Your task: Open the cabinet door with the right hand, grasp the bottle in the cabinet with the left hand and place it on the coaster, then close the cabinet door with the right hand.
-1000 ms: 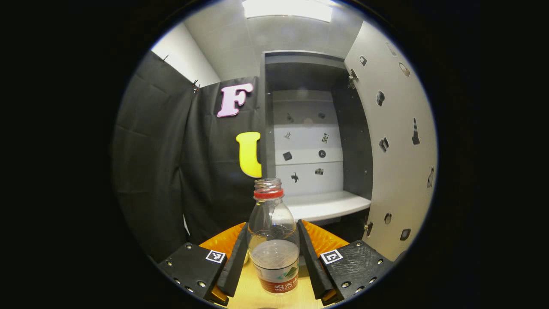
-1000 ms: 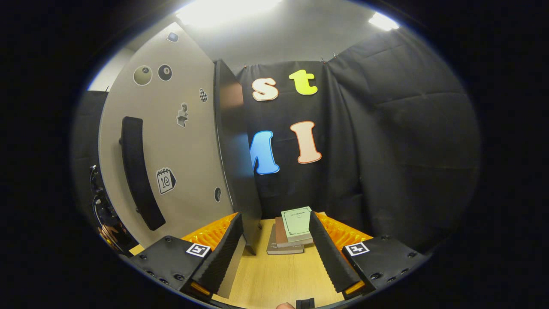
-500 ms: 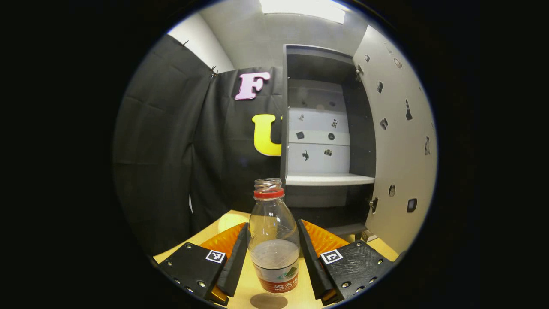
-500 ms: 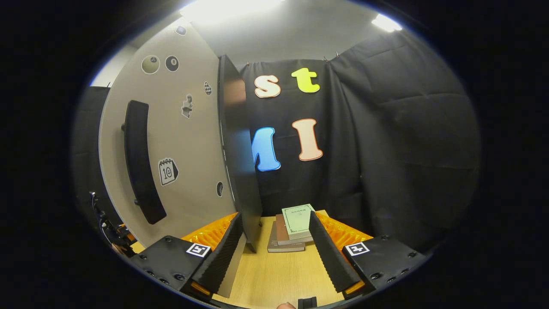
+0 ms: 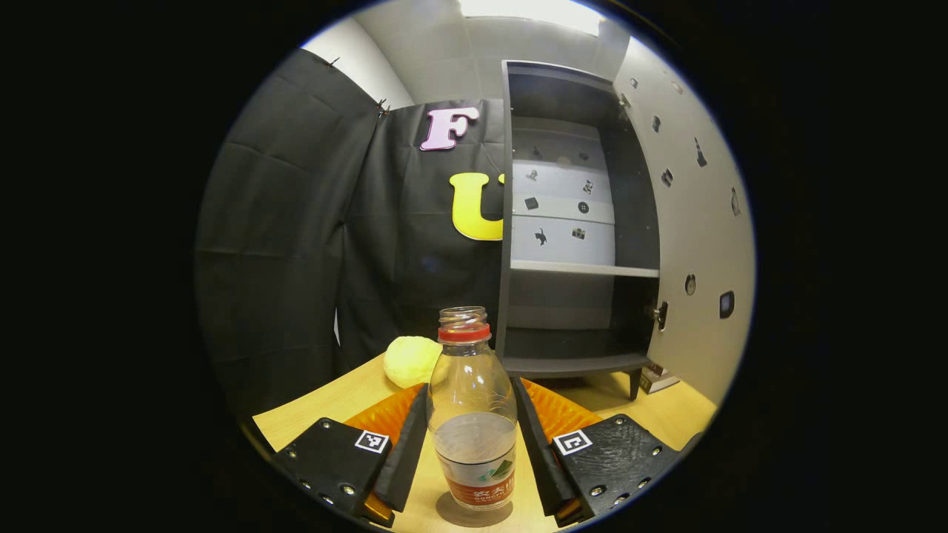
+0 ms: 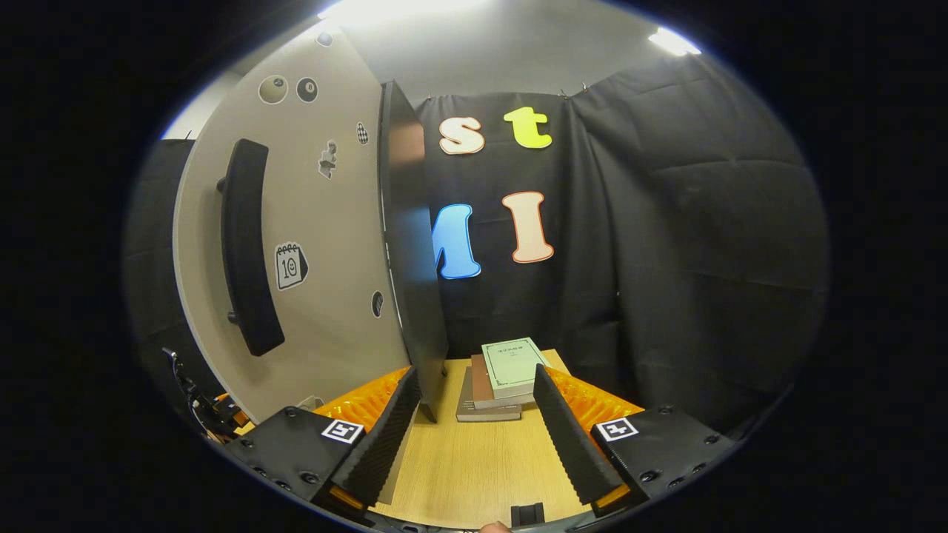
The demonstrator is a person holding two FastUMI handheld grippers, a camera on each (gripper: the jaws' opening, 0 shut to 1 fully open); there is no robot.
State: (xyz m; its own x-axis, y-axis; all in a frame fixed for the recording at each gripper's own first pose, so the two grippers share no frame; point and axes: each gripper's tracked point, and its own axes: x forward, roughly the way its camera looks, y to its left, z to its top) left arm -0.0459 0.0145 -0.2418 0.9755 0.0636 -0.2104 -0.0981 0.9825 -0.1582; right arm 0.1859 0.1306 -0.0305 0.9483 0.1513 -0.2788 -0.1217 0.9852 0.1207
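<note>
Clear plastic bottle [image 5: 472,414], uncapped and part-filled, is held upright between the fingers of the left claw [image 5: 471,451]; both fingers press on its sides. A shadow is seen under its base on the counter [image 5: 333,407]; whether the base touches the wood cannot be told. The bottle is out of the cabinet [image 5: 578,222], whose shelves are bare. The door [image 6: 296,244] is swung wide, so opening and grasping are judged done. A coaster cannot be made out; a pale yellow lump [image 5: 412,360] sits on the counter beyond the bottle, what it is cannot be told. Placing is judged in hand or nearly finished; release is not yet done. The right claw [image 6: 474,437] is spread open and grips nothing, set just beside the door's free edge, with the handle [image 6: 248,244] off to its left and a stack of books [image 6: 500,377] ahead. Closing the door is left.
</note>
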